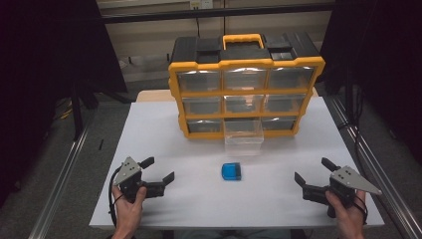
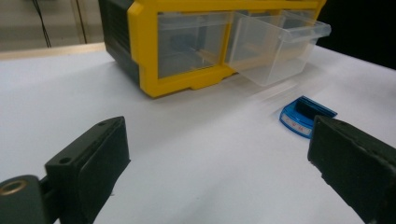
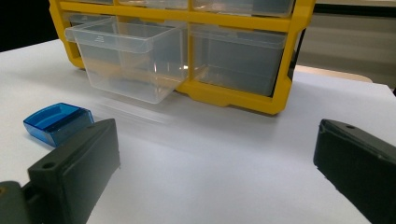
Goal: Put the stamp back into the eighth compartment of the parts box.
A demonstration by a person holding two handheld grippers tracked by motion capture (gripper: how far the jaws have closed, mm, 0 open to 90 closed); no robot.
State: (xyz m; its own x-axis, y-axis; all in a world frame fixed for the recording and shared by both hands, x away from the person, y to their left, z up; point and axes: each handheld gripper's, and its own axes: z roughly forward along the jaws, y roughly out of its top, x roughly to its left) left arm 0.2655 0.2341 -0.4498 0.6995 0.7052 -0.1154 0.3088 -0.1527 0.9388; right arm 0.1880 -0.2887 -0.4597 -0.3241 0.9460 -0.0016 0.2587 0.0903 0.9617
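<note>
Blue block (image 1: pixel 231 172) sat on the white table (image 1: pixel 149 129), centre front, just at 6 o'clock of the pulled-out clear drawer (image 1: pixel 243 135) in the yellow organiser's (image 1: pixel 246 92) bottom row. We held both tools spread and empty: left gripper (image 1: pixel 160 170) at the block's 9 o'clock, right gripper (image 1: pixel 309 172) at 3 o'clock, both well apart from it. Our read: pre-grasp stage; next, close one gripper on the block, lift, drop into the drawer. Block's label was unreadable; other drawers' contents unclear.
</note>
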